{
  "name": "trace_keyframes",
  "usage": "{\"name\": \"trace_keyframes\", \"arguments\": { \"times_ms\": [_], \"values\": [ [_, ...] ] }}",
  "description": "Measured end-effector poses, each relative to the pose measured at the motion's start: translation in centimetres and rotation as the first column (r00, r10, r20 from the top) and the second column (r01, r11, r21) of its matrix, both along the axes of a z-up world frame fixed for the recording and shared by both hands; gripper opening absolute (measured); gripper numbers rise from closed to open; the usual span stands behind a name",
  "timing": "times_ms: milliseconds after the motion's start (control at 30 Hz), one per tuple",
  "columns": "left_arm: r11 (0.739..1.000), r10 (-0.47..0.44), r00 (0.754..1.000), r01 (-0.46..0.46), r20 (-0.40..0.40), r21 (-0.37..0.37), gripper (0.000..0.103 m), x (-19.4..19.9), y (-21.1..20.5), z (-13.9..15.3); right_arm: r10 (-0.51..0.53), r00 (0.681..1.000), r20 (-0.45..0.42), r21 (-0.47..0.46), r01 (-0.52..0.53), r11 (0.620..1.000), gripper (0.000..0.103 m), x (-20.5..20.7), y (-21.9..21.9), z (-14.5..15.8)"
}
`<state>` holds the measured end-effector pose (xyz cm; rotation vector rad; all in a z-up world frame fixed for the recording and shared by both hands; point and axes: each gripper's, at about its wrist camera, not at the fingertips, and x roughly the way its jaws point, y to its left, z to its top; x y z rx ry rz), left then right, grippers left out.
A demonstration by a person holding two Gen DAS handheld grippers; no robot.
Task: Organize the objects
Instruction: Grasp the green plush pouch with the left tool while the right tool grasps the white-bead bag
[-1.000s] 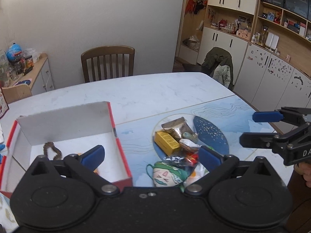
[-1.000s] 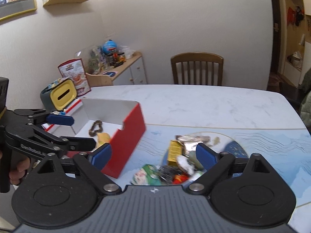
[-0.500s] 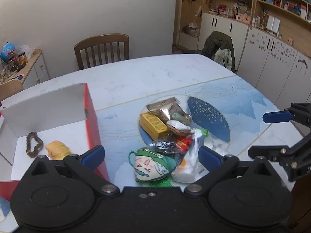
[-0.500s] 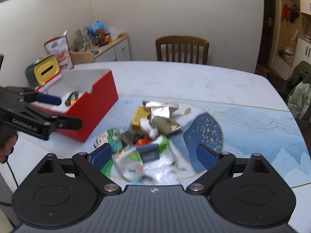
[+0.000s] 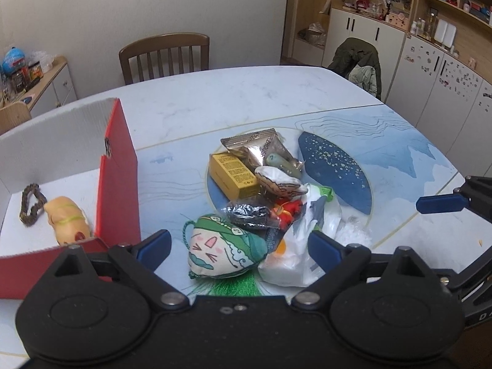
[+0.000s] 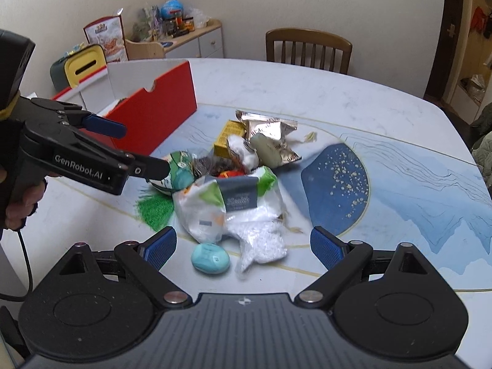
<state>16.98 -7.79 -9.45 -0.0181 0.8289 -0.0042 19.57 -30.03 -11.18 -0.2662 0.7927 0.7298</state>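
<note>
Both tools hang spread and empty over the heap: the left gripper (image 5: 238, 246) frames the green face pouch (image 5: 226, 250) at lower centre, the right gripper (image 6: 243, 247) the white bag (image 6: 227, 206). This looks like the choosing step, with the red box (image 5: 118, 178) at the frame's left holding two items already. Next the left tool likely must drop, pinch the pouch and carry it leftward.

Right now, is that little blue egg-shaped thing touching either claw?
Apart. The right wrist view shows the blue egg lying on the table between the open right claw fingers, with bare table on both sides. The left claw hovers farther off, over the pile.
</note>
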Motion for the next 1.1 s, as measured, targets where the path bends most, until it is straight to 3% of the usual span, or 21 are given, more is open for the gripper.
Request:
{"name": "trace_keyframes", "arguments": {
  "times_ms": [300,533,900,1100],
  "values": [
    [0.997,0.07,0.996,-0.071,-0.047,-0.024,0.076,1.2,0.3,-1.8,-0.017,1.0,-0.022,-0.011,0.017,1.0,0.094,1.7,-0.1,-1.6],
    [0.994,0.096,0.992,-0.1,-0.08,-0.044,0.076,2.1,0.7,-2.9,-0.005,1.0,-0.03,-0.028,0.004,1.0,0.092,2.6,0.6,-2.7],
    [0.989,0.105,0.984,-0.119,-0.141,-0.092,0.083,3.5,1.7,-4.7,-0.021,0.996,-0.089,-0.047,0.017,0.999,0.08,4.5,1.0,-4.9],
    [0.986,0.112,0.981,-0.129,-0.161,-0.102,0.075,3.6,1.8,-5.5,-0.038,0.992,-0.124,-0.05,0.032,0.998,0.073,5.1,0.9,-5.9]
  ]
}}
